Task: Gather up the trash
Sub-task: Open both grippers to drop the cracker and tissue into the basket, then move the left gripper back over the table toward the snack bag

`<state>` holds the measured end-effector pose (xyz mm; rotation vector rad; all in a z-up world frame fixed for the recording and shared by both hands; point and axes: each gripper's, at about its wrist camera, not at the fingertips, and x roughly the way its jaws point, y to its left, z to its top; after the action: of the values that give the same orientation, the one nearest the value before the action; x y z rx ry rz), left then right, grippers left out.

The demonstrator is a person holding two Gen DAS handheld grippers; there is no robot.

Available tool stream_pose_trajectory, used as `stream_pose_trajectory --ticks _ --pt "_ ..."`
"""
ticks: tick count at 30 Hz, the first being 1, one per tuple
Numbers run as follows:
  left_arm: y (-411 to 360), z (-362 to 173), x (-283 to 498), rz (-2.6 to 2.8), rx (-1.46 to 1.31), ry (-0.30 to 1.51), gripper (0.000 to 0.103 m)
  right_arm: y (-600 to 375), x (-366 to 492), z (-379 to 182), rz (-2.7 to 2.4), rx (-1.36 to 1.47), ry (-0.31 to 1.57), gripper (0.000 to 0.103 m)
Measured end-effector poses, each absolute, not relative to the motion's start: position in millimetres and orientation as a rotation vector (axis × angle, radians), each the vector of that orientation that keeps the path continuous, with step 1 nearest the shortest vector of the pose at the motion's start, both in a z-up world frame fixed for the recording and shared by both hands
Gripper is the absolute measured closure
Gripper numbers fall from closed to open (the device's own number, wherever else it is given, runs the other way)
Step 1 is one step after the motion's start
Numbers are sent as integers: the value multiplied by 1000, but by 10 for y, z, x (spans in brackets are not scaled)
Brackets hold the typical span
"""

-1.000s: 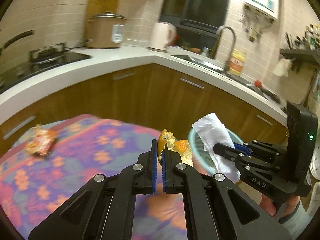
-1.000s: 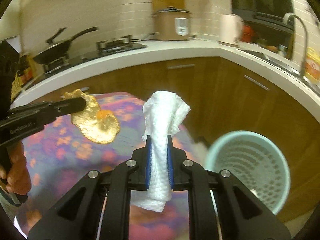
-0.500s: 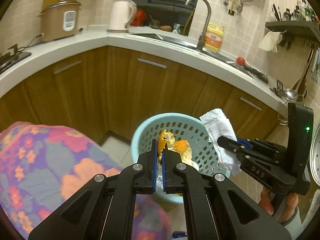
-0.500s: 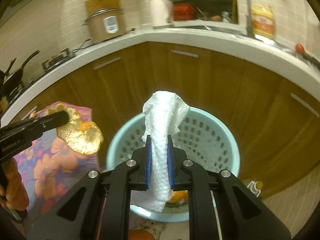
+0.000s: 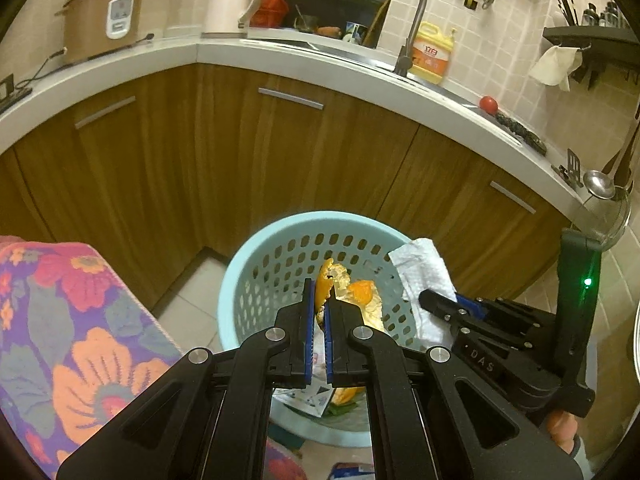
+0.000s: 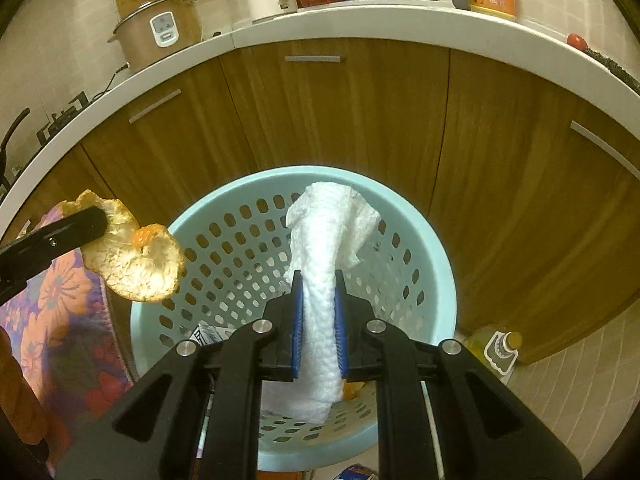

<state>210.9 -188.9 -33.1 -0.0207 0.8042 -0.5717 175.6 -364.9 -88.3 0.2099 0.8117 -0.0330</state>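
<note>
A light blue perforated trash basket point(image 5: 256, 264) point(image 6: 436, 264) stands on the floor by the wooden cabinets, with paper and peel inside. My left gripper point(image 5: 317, 300) is shut on an orange peel point(image 5: 352, 292) and holds it above the basket; the peel also shows in the right wrist view point(image 6: 140, 256), over the basket's left rim. My right gripper point(image 6: 318, 292) is shut on a white paper towel point(image 6: 324, 240) above the basket's middle; the towel shows in the left wrist view point(image 5: 424, 268) too.
A table with a flowered cloth point(image 5: 80, 320) point(image 6: 60, 312) lies to the left of the basket. Brown cabinets point(image 5: 280, 152) and a white counter point(image 5: 320, 64) curve behind it. A yellow bottle point(image 6: 496, 348) stands on the tiled floor at the basket's right.
Both grippers have swung from over the flowered table to above the basket, carrying the peel and the towel. Both grips are unchanged.
</note>
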Motion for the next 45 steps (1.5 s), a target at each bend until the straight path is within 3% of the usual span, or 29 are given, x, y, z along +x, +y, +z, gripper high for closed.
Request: stream_pose_trajectory --ticks 6,8,10,12,14,15,25,37,45 --pt "-1950 -363 2081 -571 -5 805 99 -3631 1771 -912 -51 213 817 90" --pt "-1951 -356 2063 -563 5 800 90 -3617 1771 -914 -51 209 823 88" --pt "-1941 -330 2031 -555 30 787 89 -3579 1773 -904 -55 191 827 86" --pt "-1900 -283 2000 -558 31 774 83 -3545 1758 -890 -61 177 825 77" --pt "-1858 -227 1956 -557 22 759 76 -3527 1742 -874 -60 178 818 62" --pt "-1837 -208 1939 -557 21 752 72 -3510 1731 -855 -62 175 813 61" --pt "-1523 0 1733 -549 -8 700 58 -3386 1558 -594 -53 191 769 61" --pt "-1144 268 1425 -507 -46 618 48 -2961 1266 -98 11 157 677 61" --pt "-694 393 1274 -443 -70 577 47 -2547 1195 130 78 128 643 61"
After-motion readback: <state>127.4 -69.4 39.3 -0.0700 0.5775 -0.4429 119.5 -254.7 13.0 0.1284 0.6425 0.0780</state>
